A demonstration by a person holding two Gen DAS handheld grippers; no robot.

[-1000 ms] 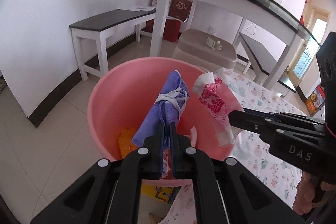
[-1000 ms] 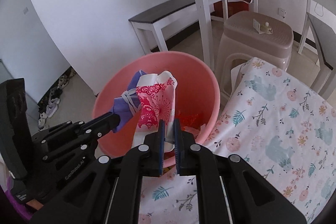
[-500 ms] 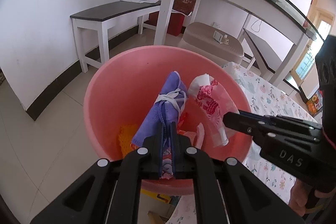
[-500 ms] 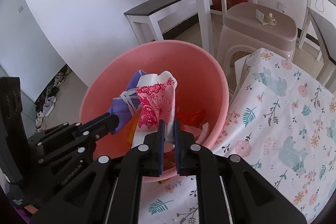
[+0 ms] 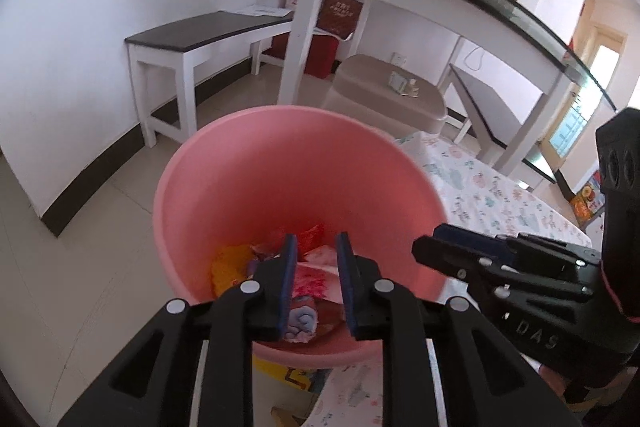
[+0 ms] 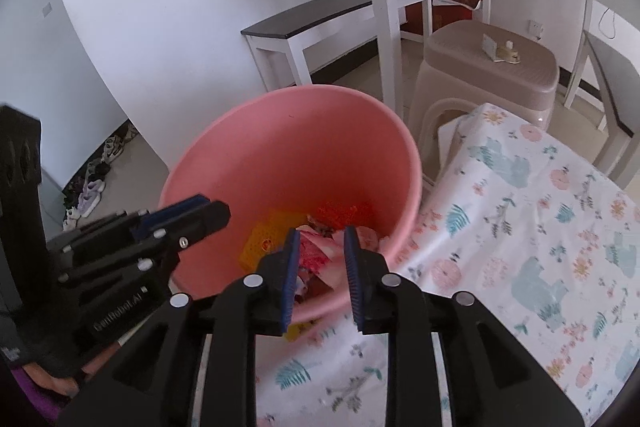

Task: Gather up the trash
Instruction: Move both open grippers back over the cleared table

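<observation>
Both tools hang over the round pink plastic bucket (image 5: 224, 187), jaws opening, gripping nothing: left tool (image 5: 316, 247), right tool (image 6: 319, 233). Blue cloth bundle (image 5: 302, 321) and red-printed white wrapper (image 5: 314, 283) lie on its bottom, at 6 o'clock.

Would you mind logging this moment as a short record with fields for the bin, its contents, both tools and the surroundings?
bin: pink bucket, upright, beside the floral-cloth table
contents: purple cloth, red-and-white wrapper, yellow piece, all lying at the bottom
left tool: above the bucket, jaws opening, nothing between them
right tool: above the bucket's near rim, jaws opening, nothing held
surroundings: beige plastic stool behind the bucket, white bench by the wall
</observation>
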